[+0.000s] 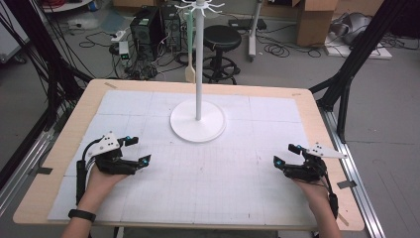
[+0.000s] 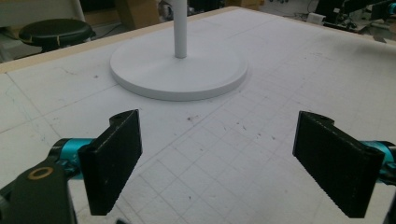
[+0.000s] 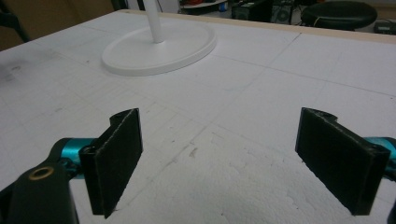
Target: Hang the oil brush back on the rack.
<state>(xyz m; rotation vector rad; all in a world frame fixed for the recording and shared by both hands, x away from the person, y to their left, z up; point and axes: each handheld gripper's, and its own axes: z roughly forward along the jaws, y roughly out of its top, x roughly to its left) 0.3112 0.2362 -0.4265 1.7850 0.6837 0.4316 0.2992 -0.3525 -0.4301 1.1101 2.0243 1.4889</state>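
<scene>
- While both hands rest low on the desk [image 1: 307, 106], the left gripper [image 1: 132, 150] sits at the lower left of the high view and the right gripper [image 1: 288, 154] at the lower right, well apart.
- The left gripper's jaws stand wide apart with nothing between them; its own view shows bare gridded white sheet [image 2: 224, 154] in the gap.
- The right gripper's jaws are likewise spread wide and empty.
- A white stand [image 1: 198, 124] with a round base and a thin upright pole sits at the centre of the high view, beyond both grippers.
- A pale spatula [image 1: 189, 69] hangs from the stand's top hooks.
- A black stool [image 1: 222, 37] stands on the floor past the desk's far edge.
</scene>
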